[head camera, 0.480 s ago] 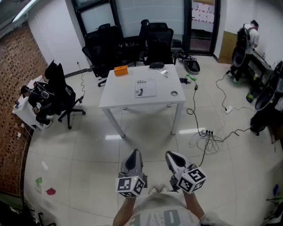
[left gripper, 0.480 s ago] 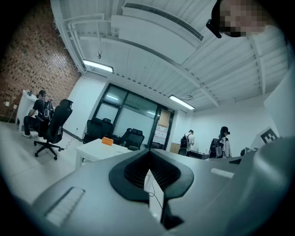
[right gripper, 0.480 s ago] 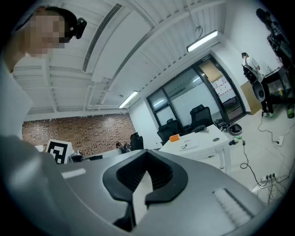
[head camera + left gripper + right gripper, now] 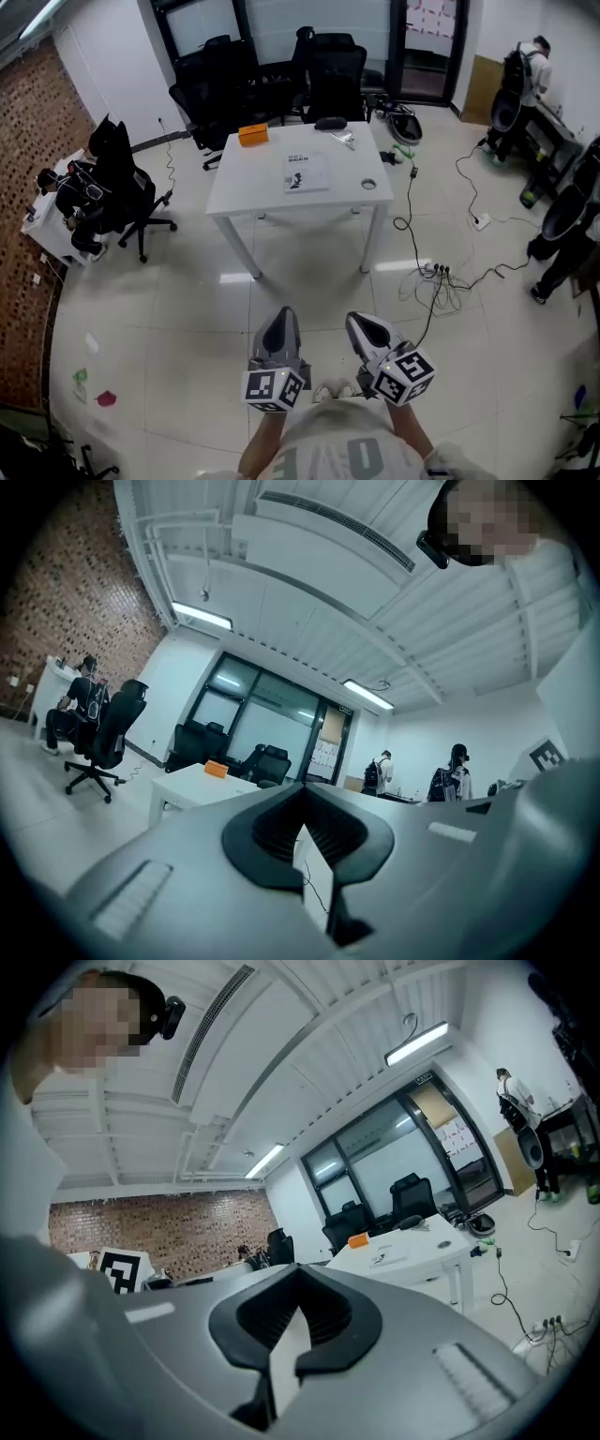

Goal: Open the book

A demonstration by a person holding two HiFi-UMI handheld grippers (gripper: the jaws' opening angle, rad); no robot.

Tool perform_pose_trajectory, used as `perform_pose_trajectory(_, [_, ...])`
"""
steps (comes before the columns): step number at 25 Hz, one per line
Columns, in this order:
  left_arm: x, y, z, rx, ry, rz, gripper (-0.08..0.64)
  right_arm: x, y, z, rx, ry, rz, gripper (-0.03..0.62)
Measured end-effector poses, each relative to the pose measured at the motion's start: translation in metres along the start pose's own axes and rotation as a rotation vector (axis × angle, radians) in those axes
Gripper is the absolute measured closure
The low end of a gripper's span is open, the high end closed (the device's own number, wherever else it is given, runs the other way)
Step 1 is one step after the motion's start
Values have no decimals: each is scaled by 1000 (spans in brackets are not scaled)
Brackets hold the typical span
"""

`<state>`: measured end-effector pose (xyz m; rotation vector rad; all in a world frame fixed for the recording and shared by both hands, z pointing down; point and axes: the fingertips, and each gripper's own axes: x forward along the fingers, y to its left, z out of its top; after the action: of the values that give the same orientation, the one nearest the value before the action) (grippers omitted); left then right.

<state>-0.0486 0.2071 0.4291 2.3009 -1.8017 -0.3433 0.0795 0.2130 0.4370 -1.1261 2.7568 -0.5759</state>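
A white book [image 4: 307, 173] lies shut and flat in the middle of a white table [image 4: 244, 192] across the room; it shows small in the right gripper view [image 4: 387, 1258]. Both grippers are held level over the tiled floor, well short of the table. My left gripper [image 4: 279, 326] is shut with nothing between its jaws [image 4: 302, 808]. My right gripper [image 4: 362, 327] is shut and empty too [image 4: 298, 1286].
On the table sit an orange box [image 4: 253, 135], a dark case [image 4: 330, 123], a small round item [image 4: 368, 184] and a pen-like thing [image 4: 342, 141]. Black office chairs [image 4: 281, 75] stand behind it. A seated person [image 4: 80, 202] is left, cables [image 4: 436, 277] lie right.
The table and book sit slightly higher and farther left in the head view. Both grippers stay shut, close together low in the frame.
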Motion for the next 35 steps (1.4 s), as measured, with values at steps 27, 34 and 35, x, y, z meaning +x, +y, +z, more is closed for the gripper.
perform_pose_trajectory(27, [22, 11, -13, 87, 70, 11, 546, 9, -19, -7, 107, 15, -21, 591])
perform_pose_trajectory(34, [40, 13, -28, 100, 95, 25, 546, 13, -43, -15, 125, 44, -11, 591])
perform_pose_trajectory(35, [42, 14, -30, 105, 92, 29, 546, 14, -48, -17, 129, 50, -7, 591])
